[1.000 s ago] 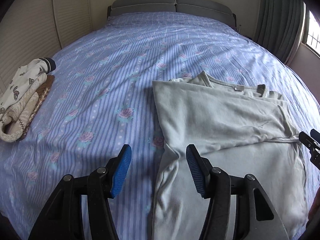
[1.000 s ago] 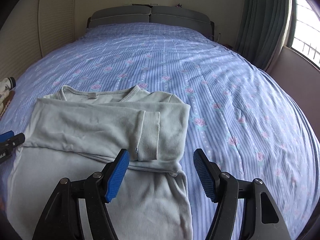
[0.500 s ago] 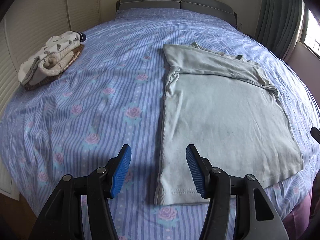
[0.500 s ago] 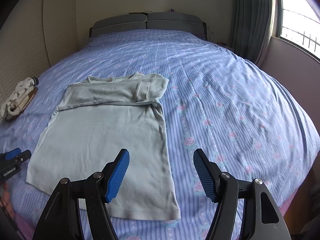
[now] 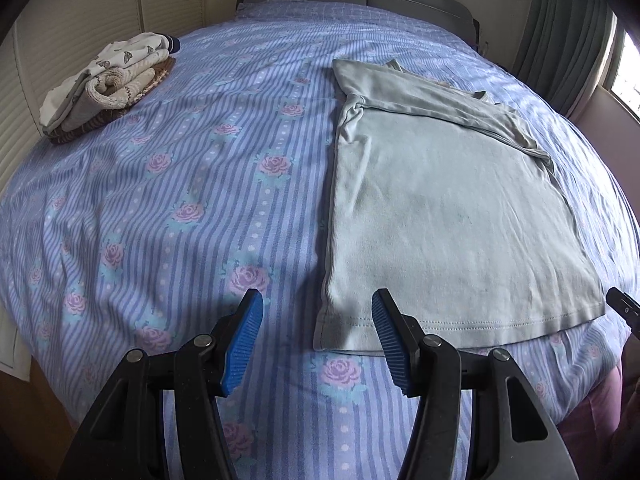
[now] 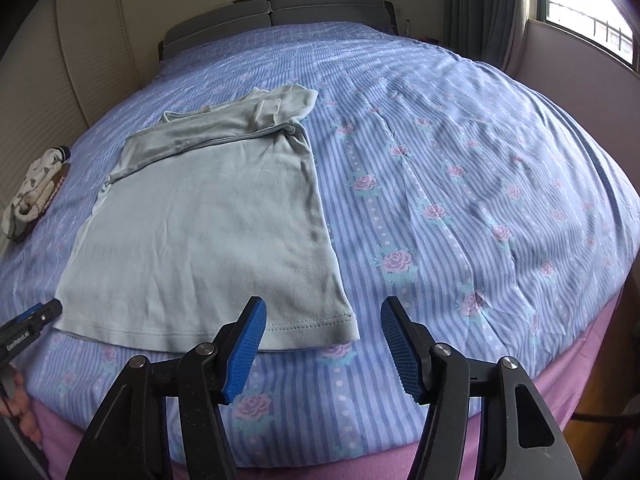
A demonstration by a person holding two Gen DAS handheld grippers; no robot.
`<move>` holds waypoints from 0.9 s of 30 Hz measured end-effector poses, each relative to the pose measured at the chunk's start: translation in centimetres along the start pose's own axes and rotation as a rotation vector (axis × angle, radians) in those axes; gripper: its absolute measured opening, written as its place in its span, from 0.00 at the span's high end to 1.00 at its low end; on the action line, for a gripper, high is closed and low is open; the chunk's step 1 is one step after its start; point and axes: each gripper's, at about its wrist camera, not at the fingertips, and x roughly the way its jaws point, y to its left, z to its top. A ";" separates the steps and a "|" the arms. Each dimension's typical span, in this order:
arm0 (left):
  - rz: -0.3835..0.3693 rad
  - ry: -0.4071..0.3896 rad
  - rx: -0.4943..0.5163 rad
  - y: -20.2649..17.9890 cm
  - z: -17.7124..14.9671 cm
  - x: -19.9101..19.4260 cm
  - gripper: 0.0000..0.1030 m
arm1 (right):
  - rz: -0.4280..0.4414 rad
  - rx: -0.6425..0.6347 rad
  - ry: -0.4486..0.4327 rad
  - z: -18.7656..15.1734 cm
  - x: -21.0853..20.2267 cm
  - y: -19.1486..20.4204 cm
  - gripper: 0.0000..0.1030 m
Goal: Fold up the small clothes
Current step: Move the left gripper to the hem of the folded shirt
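Here I have the pale green shirt [image 5: 448,216] lying flat on the bed [image 5: 168,208], its hem along the near edge and its sleeves already folded across the chest toward the headboard. My left gripper [image 5: 317,338] hangs spread over the hem's left corner, nothing between its jaws. My right gripper [image 6: 323,340] hangs over the hem's right corner; its jaws are closing, with no cloth between them yet. I judge the step in hand to be the hem pickup. Next, both grippers must descend, pinch one corner each, then carry the hem toward the collar. Folded clothes [image 5: 108,80] sit at the bed's far left edge.
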 end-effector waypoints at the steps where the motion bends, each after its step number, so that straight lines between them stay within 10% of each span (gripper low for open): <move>1: -0.002 0.013 0.001 -0.1 0.0 0.2 0.45 | 0.002 0.003 0.003 0.0 0.1 -0.1 0.41; 12: 0.006 0.039 0.001 -0.2 -0.5 0.9 0.46 | 0.017 0.090 0.090 -0.2 2.0 -1.7 0.57; 27: -0.035 0.051 0.013 -0.7 -1.1 0.7 0.79 | 0.092 0.116 0.138 -0.5 3.3 -1.8 0.84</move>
